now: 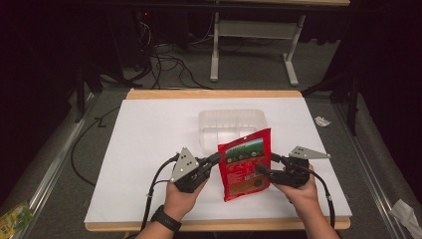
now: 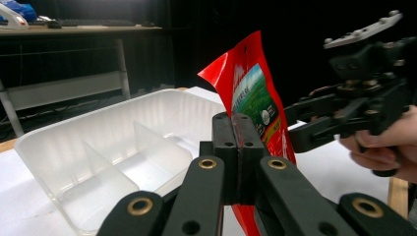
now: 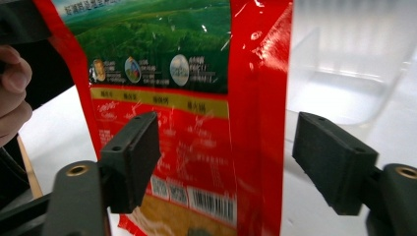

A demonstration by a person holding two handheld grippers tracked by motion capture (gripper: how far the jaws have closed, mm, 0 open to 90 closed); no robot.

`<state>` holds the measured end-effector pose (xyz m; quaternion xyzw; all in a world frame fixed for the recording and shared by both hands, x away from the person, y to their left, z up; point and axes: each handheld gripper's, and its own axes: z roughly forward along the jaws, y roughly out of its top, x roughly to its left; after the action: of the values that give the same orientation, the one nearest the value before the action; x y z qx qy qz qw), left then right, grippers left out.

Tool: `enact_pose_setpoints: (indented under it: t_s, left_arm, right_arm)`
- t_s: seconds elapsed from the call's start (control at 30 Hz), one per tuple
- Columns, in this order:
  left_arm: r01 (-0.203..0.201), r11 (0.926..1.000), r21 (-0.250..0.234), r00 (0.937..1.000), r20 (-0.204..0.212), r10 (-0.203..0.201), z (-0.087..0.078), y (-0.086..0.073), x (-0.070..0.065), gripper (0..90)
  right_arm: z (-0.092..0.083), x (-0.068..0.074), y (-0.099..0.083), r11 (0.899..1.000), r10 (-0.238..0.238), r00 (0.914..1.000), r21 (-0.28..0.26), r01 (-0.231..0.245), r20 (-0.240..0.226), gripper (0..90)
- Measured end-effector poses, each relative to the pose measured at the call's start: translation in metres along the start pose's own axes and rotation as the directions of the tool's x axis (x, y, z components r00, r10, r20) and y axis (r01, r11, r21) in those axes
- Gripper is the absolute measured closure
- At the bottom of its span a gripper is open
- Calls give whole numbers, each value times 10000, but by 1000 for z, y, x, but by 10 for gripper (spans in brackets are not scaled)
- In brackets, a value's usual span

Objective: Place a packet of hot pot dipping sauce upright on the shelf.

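Note:
A red snack pouch (image 1: 245, 164) with a green landscape picture stands upright near the front of the white table top (image 1: 149, 134). My left gripper (image 1: 215, 158) is shut on the pouch's left edge; in the left gripper view the jaws (image 2: 238, 147) pinch the red foil (image 2: 251, 93). My right gripper (image 1: 268, 164) is open at the pouch's right side. In the right gripper view the pouch (image 3: 196, 128) stands between the spread pads (image 3: 135, 152) without being pressed. The open gripper's midpoint (image 3: 226, 157) lies over the pouch's right seam.
A clear plastic tray (image 1: 231, 124) with inner dividers (image 2: 98, 147) sits just behind the pouch. Cables and a desk frame (image 1: 254, 45) lie on the floor beyond the table. A crumpled scrap (image 1: 322, 121) lies to the right and a green packet (image 1: 15, 216) at bottom left.

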<state>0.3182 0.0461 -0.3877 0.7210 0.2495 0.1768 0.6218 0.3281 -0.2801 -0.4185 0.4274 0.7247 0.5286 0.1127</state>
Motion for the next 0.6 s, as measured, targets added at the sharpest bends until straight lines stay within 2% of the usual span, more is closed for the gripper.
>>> enact_pose_setpoints:
  t_s: [0.07,0.13,0.17,0.2,0.23,0.3,0.33,0.37,0.4,0.43,0.5,0.57,0.6]
  left_arm:
    - [17,10000,-9,10000,47,-17,0,0,-1,900]
    - [25,10000,-54,10000,86,-25,0,0,-2,900]
    - [61,10000,-53,9999,108,-60,0,0,-2,900]
    - [110,9999,-80,9998,148,-109,0,0,-2,900]
    - [141,9999,-92,9998,163,-139,-1,0,-2,900]
    - [150,9999,-66,9998,114,-149,0,-1,-3,900]
    - [174,9998,-83,9998,98,-173,0,-1,-3,900]
    - [177,9998,-50,9998,77,-177,0,-1,-3,900]
    - [187,9998,-21,9998,48,-187,0,-2,-3,900]
    - [220,9998,-11,9998,18,-220,0,-2,-2,900]
    - [319,9995,35,9994,-101,-318,2,-3,-2,897]
    - [455,9989,79,9987,-249,-453,2,-5,-1,848]
    - [579,9982,147,9980,-263,-575,3,-7,1,709]
  right_arm:
    - [6,-1,1,10000,-54,9993,79,57,-366,356]
    - [7,-1,0,9999,-90,9986,114,96,-515,387]
    - [8,1,-1,9996,-175,9977,201,188,-648,462]
    - [8,2,-1,9994,-281,9972,200,295,-686,511]
    - [8,2,-1,9994,-281,9972,200,295,-686,511]
    - [7,4,-2,9987,-427,9960,248,448,-783,581]
    - [7,4,-2,9979,-545,9953,297,570,-798,627]
    - [5,5,-3,9958,-802,9927,379,839,-899,751]
    - [5,5,-3,9958,-802,9927,379,839,-899,751]
    - [4,6,-4,9951,-861,9919,406,902,-938,821]
    - [3,8,-5,9920,-1124,9893,477,1171,-930,876]
    - [1,9,-5,9905,-1262,9874,426,1308,-955,892]
    - [0,11,-5,9904,-1292,9868,362,1333,-977,900]
